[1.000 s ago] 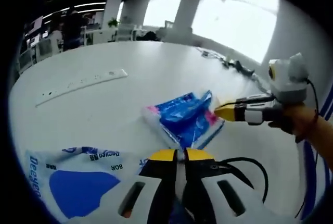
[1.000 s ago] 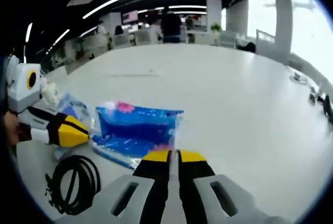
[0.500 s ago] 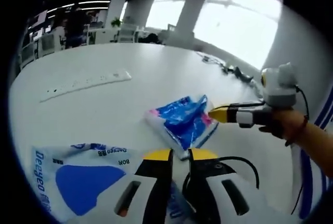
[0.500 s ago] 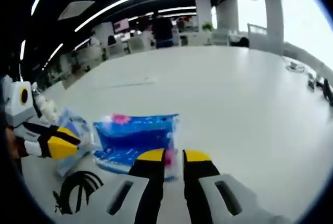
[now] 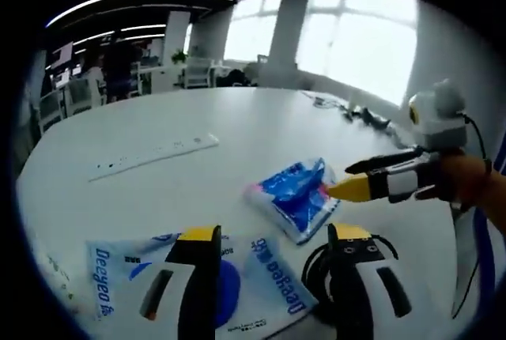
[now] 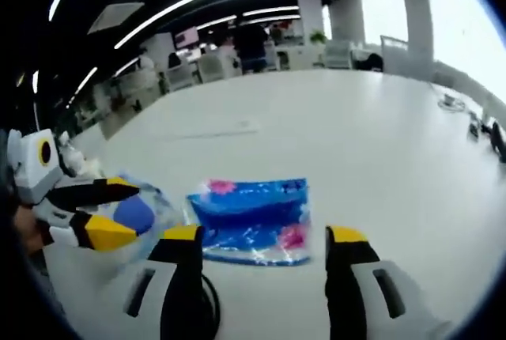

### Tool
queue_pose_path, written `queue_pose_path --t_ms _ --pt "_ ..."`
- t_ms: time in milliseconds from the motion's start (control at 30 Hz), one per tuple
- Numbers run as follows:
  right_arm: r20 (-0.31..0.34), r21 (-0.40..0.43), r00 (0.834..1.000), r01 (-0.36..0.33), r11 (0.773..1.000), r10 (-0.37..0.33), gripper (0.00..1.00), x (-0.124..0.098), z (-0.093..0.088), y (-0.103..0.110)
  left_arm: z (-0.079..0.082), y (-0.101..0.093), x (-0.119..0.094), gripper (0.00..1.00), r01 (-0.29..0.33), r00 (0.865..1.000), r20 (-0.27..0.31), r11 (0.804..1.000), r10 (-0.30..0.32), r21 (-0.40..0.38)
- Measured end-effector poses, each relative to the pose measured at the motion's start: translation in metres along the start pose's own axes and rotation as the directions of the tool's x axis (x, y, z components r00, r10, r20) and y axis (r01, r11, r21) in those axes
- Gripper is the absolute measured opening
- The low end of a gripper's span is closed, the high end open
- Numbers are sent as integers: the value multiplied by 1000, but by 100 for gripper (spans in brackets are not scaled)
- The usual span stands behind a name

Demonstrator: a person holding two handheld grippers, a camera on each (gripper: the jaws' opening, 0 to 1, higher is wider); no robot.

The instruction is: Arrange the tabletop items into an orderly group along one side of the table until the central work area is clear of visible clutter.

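A blue packet with pink corners lies flat on the white table. My right gripper stands open just short of it, the jaws wide apart with nothing between them; it reaches in from the right to the packet's edge. A white-and-blue Deeyeo pack lies under my left gripper, which is open and holds nothing; it enters from the left. A coiled black cable rests beside the pack.
A long white power strip lies farther out on the table. Small dark items and cables sit near the window-side edge. Office desks and a standing person are beyond the table.
Both grippers went from shut to wide open. The right gripper has moved closer over the blue packet, and the Deeyeo pack now shows between the left jaws.
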State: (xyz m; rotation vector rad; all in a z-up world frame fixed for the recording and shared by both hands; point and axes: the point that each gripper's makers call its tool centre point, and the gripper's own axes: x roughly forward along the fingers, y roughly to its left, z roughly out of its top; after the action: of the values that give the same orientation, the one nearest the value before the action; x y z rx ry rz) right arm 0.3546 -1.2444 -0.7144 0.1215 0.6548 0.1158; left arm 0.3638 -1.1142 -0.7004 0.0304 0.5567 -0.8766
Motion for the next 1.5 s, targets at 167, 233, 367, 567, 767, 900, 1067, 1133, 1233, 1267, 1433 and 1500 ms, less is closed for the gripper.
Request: queue_pose_path --t_ms 167,233,367,567,767,900,1067,1133,1233,1267,1433,1500 --pt "1 -13 1000 -22 1000 22 69 -11 6 22 -3 12 -21 66 -21 1000 5 1000 21 10" --pt "4 -4 999 -43 999 43 72 -14 7 30 -4 14 -28 71 -24 1000 13 999 23 33" --pt "10 -1 998 -70 998 70 75 -20 11 43 -5 24 -40 80 -43 999 17 998 42 38" --pt "9 -23 995 -96 995 96 81 -27 10 61 -6 32 -57 86 -58 998 21 996 57 61" --pt "-13 -52 993 -121 991 120 84 -30 3 78 -18 41 -74 91 -72 997 12 996 72 55" --pt "-25 -53 984 -175 983 174 88 -32 0 96 -26 52 -84 90 -112 994 9 991 111 71" --pt "-41 -76 980 -198 977 195 88 -33 -5 115 -31 62 -91 89 -127 992 9 990 126 59" --pt "-44 -74 976 -216 974 213 88 -31 -6 121 -34 69 -94 89 -141 990 6 988 141 67" --pt "-44 -75 973 -231 970 228 87 -29 -9 128 -36 77 -99 88 -150 989 8 987 149 53" --pt "-43 -75 972 -234 969 231 87 -30 -10 131 -37 79 -100 88 -152 988 9 987 152 54" --pt "-51 -67 967 -252 965 249 83 -29 -19 144 -45 95 -107 85 -173 985 -1 983 173 64" --pt "-48 -67 967 -255 965 252 79 -29 -21 149 -50 100 -109 83 -180 983 -8 982 181 64"
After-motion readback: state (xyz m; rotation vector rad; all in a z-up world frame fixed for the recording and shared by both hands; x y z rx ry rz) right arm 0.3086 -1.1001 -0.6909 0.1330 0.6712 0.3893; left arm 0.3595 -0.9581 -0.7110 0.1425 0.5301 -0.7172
